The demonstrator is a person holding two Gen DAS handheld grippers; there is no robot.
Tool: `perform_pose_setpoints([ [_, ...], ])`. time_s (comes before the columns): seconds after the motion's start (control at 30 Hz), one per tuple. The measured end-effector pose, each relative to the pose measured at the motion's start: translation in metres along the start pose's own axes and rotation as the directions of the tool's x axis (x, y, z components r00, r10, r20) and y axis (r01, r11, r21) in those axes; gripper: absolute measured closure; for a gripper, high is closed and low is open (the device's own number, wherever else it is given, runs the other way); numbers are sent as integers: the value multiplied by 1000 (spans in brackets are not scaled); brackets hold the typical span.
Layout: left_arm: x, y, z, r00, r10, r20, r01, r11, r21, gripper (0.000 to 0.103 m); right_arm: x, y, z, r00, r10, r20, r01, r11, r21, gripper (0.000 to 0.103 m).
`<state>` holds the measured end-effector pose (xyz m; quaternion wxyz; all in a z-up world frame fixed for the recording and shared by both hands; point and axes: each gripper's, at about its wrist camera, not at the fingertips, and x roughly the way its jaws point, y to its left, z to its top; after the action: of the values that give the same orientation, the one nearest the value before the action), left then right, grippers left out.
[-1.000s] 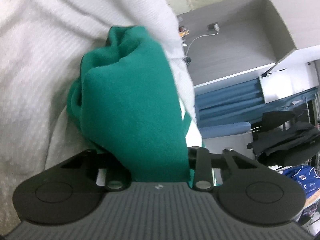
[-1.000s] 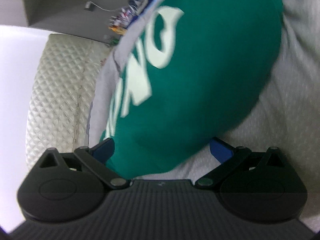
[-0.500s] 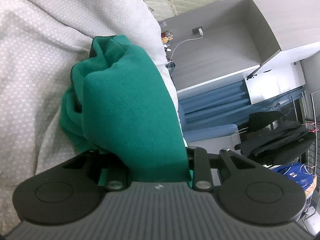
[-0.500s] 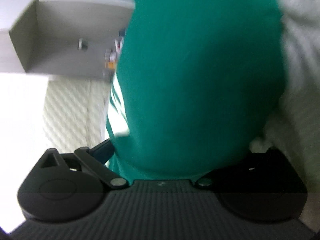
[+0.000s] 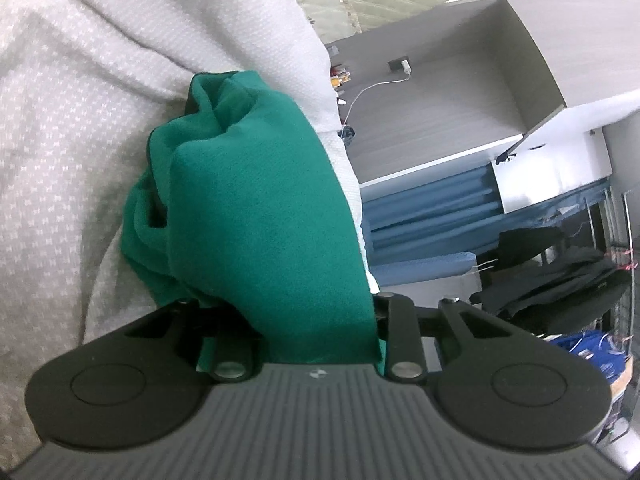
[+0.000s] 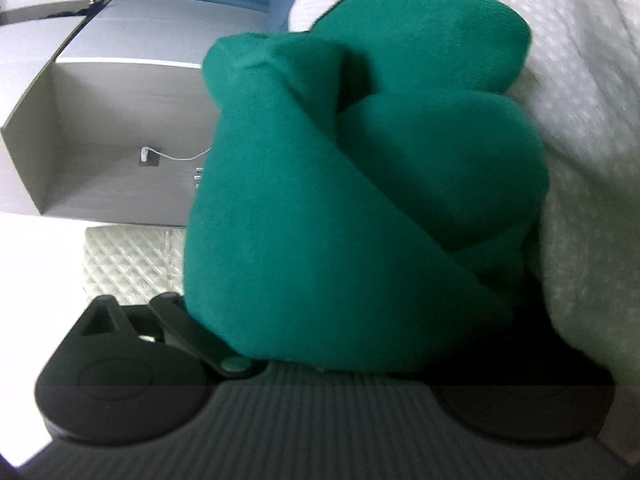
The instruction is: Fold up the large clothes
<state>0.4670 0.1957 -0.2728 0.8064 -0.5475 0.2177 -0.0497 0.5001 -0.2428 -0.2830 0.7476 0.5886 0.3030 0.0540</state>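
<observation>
A green garment is bunched in front of my left gripper, which is shut on it; the cloth hides the fingertips. It lies against a white textured bedspread. In the right wrist view the same green garment fills the middle in thick folds. My right gripper is shut on it, and the cloth covers both fingers. The white bedspread lies on the right side.
A grey open cabinet with a charger and cable, blue curtains, a blue chair and dark clothes on a rack are on the right. A quilted headboard and the grey cabinet show in the right wrist view.
My right gripper closed on the green garment and drew it up into thick folds; its white lettering is out of sight. My left gripper kept its hold and shifted slightly.
</observation>
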Motion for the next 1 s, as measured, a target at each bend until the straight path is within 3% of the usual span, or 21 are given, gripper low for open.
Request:
perform_pose_setpoints([
  [0.03, -1, -3, -1, 1000, 4, 2, -4, 1000, 14, 70, -4, 5, 0, 1000, -16, 1, 16, 999, -37, 40],
  [0.1, -4, -7, -2, 1000, 8, 7, -8, 999, 35, 71, -11, 13, -1, 1000, 4, 3, -4, 998, -70, 54],
  [0.23, -18, -13, -3, 1000, -13, 28, 12, 998, 56, 75, -32, 38, -3, 998, 64, 16, -60, 981, -185, 69],
  [0.47, -70, -31, -5, 990, -125, 67, 118, 988, 100, 78, -93, 74, -12, 983, 181, -2, -170, 918, -358, 74],
  [0.57, -89, -47, -11, 986, -156, 58, 147, 980, 136, 78, -122, 86, -10, 976, 219, -6, -205, 904, -374, 74],
  [0.77, -110, -98, -32, 972, -230, 38, 219, 957, 191, 78, -186, 100, -3, 966, 258, 23, -220, 867, -447, 75],
  [0.93, -98, -154, -57, 959, -283, -4, 277, 936, 216, 78, -233, 125, 27, 958, 275, 77, -204, 849, -487, 75],
  [1.0, -88, -182, -70, 953, -301, -30, 299, 925, 233, 78, -251, 133, 56, 953, 285, 104, -197, 840, -506, 75],
])
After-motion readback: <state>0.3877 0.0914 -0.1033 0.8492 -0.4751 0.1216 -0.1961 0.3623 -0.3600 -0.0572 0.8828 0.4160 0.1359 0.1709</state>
